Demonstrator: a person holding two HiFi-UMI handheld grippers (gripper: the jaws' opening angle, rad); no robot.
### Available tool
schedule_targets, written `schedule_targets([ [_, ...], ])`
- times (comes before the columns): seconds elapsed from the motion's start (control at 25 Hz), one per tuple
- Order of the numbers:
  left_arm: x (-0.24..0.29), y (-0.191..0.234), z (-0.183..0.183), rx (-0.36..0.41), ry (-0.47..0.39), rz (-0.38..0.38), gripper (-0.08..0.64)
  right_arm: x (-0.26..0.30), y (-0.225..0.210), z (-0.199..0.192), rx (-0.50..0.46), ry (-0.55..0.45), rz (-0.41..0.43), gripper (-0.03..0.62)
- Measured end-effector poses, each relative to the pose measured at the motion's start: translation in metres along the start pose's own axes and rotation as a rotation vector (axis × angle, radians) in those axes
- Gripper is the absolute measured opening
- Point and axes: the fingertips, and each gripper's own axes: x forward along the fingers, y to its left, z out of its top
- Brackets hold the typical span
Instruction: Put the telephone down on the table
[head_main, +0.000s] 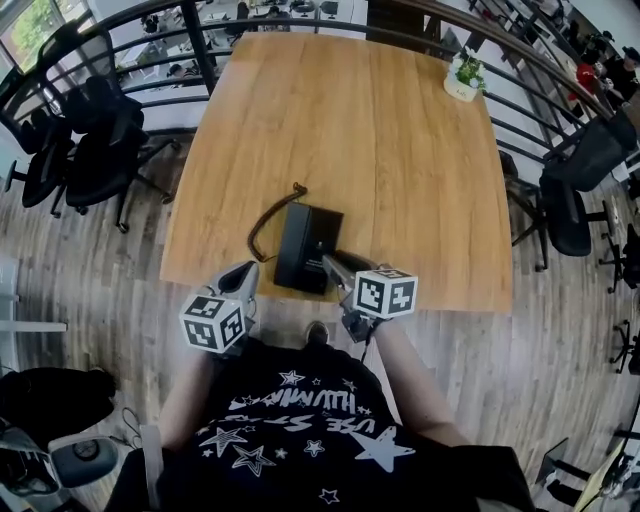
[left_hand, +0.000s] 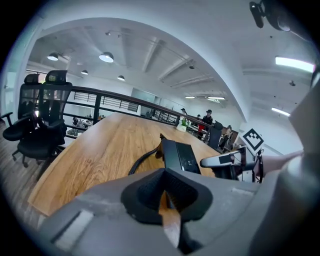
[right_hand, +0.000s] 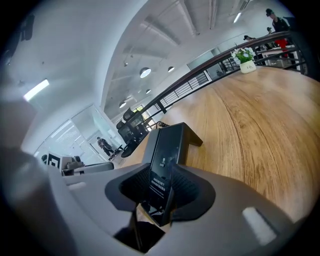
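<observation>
A black telephone (head_main: 305, 245) lies flat near the front edge of the wooden table (head_main: 380, 130), and its coiled cord (head_main: 268, 213) curls off to the left. My right gripper (head_main: 330, 262) reaches in from the front, and its jaws are shut on the near end of the telephone (right_hand: 167, 145). In the right gripper view the dark pads (right_hand: 187, 187) press on both sides of the phone's edge. My left gripper (head_main: 245, 275) hovers at the table's front edge just left of the phone, shut with nothing in it. The left gripper view shows the telephone (left_hand: 181, 156) ahead and the right gripper (left_hand: 220, 160) beside it.
A small potted plant (head_main: 462, 76) stands at the table's far right corner. Black office chairs (head_main: 90, 140) are grouped to the left and more chairs (head_main: 580, 180) to the right. A curved railing (head_main: 200, 40) runs behind the table.
</observation>
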Motion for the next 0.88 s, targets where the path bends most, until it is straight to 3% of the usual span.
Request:
schedule_targets([
  [0.88, -0.039, 0.130, 0.007, 0.079, 0.075, -0.263, 0.002, 0.064, 0.089, -0.023, 0.143, -0.225, -0.237, 0.083],
])
